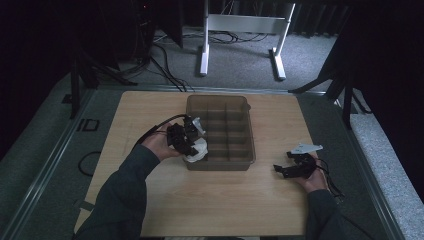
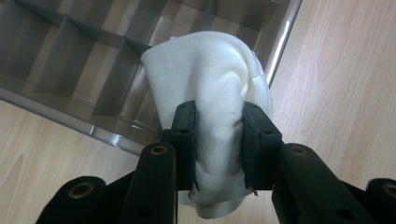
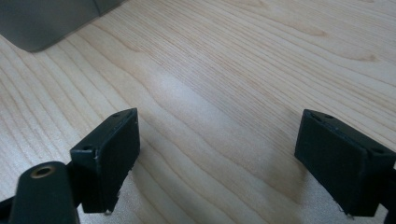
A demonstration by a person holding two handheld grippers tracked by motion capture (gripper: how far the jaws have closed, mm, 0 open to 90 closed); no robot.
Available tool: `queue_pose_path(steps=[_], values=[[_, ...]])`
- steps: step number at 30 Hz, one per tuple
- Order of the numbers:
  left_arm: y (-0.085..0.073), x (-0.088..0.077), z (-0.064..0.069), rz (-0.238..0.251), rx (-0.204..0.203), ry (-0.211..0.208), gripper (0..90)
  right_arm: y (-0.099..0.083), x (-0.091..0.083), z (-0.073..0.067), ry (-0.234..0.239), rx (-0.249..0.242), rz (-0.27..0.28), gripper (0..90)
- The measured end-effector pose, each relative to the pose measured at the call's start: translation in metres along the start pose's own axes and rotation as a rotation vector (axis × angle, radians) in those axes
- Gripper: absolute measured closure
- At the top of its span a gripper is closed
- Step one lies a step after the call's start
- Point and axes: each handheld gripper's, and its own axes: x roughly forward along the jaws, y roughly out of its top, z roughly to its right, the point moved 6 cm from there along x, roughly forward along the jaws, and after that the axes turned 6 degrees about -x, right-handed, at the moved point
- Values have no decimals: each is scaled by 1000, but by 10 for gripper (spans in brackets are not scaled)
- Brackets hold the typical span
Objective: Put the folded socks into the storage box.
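Pinching a bunched white cloth (image 2: 210, 88) between its two black pads, the left gripper (image 2: 218, 135) holds the fabric squeezed into a narrow waist, with folds bulging out above and a small tuft hanging below the jaws. In the high view this left gripper (image 1: 186, 137) sits at the near left corner of a brown translucent divided tray (image 1: 235, 102), and the cloth (image 1: 197, 151) hangs right at the tray's near left rim, partly over the corner compartment. From the left gripper view the tray (image 2: 56, 60) shows its inner dividers, with the wooden table (image 2: 345, 70) to the right of its edge.

Well apart on the right side of the table (image 1: 150, 200), the right gripper (image 1: 287, 167) rests low near the surface in the person's right hand (image 1: 312, 175). Its jaws are spread wide with nothing between them; in the right gripper view the right gripper (image 3: 217, 163) frames bare wood grain, and a corner of the tray (image 3: 42, 23) shows at the far left.
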Motion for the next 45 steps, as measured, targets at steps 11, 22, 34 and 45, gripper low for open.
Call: queue_pose_path(steps=[11,22,34,45], values=[[1,9,-3,-23,-14,-17,697,0,0,0,1,0,-1,136],[1,20,-10,-56,-45,-36,697,0,0,0,0,0,1,136],[2,26,-12,-70,-64,-47,699,0,0,0,0,-1,1,136],[4,33,-14,-95,-64,-57,702,0,0,0,0,-1,1,136]])
